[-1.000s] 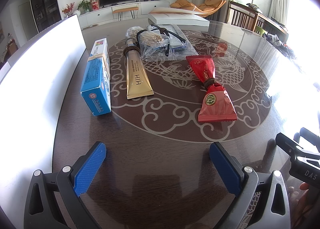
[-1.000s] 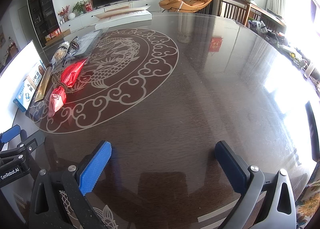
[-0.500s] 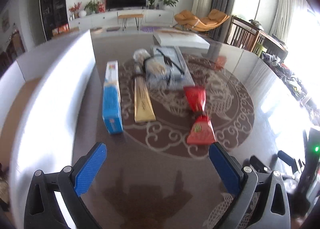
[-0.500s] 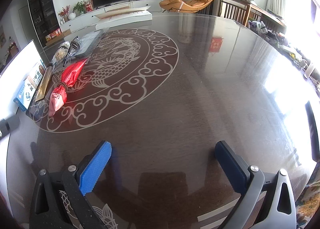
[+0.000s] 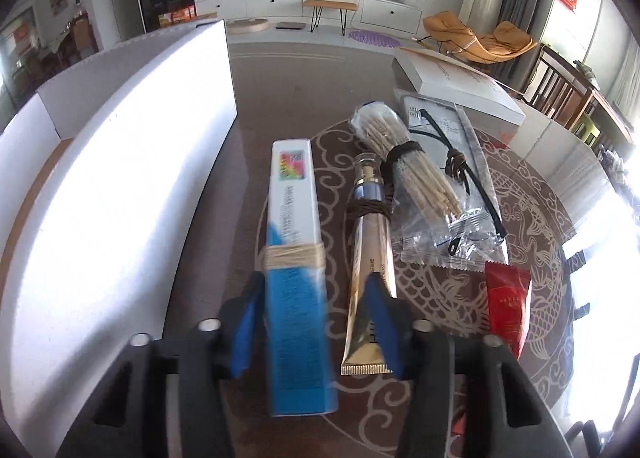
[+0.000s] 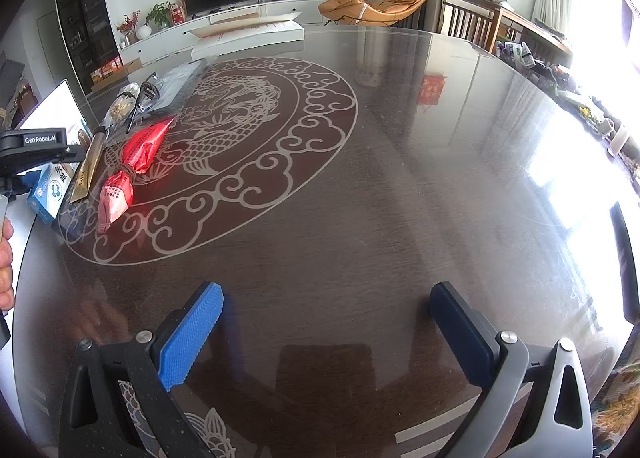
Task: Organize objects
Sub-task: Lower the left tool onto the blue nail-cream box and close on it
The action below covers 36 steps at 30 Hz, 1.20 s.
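Blue box (image 5: 298,322) between closing left gripper (image 5: 316,322) pads.
Right gripper (image 6: 324,338) wide apart, empty, above table (image 6: 400,186).

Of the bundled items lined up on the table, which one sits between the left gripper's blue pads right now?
The blue and white box with the pale band, leftmost beside the white carton. The left gripper is closing around it; the gold tube lies outside.
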Each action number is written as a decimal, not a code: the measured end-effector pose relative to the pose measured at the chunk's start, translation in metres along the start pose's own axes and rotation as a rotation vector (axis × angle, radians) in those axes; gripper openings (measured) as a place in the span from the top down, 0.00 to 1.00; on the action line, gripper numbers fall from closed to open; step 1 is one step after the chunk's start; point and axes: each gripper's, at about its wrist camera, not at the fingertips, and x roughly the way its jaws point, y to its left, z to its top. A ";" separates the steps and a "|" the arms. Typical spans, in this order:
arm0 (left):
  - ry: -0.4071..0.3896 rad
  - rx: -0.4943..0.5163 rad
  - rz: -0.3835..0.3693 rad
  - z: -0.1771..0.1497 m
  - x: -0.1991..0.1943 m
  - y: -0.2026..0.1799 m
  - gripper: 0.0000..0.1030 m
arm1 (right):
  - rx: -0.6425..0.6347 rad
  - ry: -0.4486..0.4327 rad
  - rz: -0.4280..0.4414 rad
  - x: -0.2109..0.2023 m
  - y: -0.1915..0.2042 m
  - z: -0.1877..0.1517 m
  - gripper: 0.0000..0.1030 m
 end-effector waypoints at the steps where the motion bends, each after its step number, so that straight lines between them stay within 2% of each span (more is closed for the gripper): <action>1: -0.016 -0.005 -0.005 -0.003 -0.002 0.001 0.80 | 0.000 0.000 0.000 0.000 0.000 0.000 0.00; 3: -0.017 0.013 0.015 -0.011 -0.003 0.001 0.80 | 0.000 0.000 0.000 0.000 0.000 0.000 0.00; 5: -0.020 0.021 0.000 -0.023 -0.011 0.000 0.80 | 0.000 0.000 0.000 0.000 0.000 0.000 0.00; 8: -0.007 0.045 -0.052 -0.053 -0.031 -0.005 0.80 | 0.000 0.000 0.000 0.000 0.000 0.000 0.00; 10: 0.015 0.069 -0.115 -0.077 -0.045 -0.010 0.80 | 0.000 0.000 0.000 0.000 0.000 0.000 0.00; 13: 0.054 0.149 -0.192 -0.106 -0.064 -0.024 0.80 | 0.000 0.000 0.000 0.000 0.000 0.000 0.00; 15: 0.068 0.202 -0.206 -0.117 -0.072 -0.030 0.80 | -0.001 0.000 0.000 0.000 0.000 0.000 0.00; 19: 0.093 0.226 -0.202 -0.119 -0.073 -0.025 0.79 | 0.000 0.000 0.000 0.000 0.000 0.000 0.00; 24: 0.074 0.234 -0.148 -0.107 -0.078 -0.015 0.78 | 0.000 0.000 0.000 0.000 0.000 0.000 0.00; 26: 0.059 0.233 -0.128 -0.102 -0.082 -0.012 0.75 | 0.000 0.000 0.000 0.000 0.000 0.000 0.00; 28: 0.039 0.231 -0.092 -0.098 -0.085 -0.008 0.67 | 0.000 0.000 0.001 0.000 0.000 0.000 0.00; 35: 0.007 0.220 -0.016 -0.089 -0.086 0.007 0.65 | 0.000 0.000 0.001 0.001 0.000 0.000 0.00; 36: 0.011 0.218 -0.023 -0.089 -0.085 0.008 0.60 | 0.000 -0.001 0.001 0.001 0.000 0.000 0.00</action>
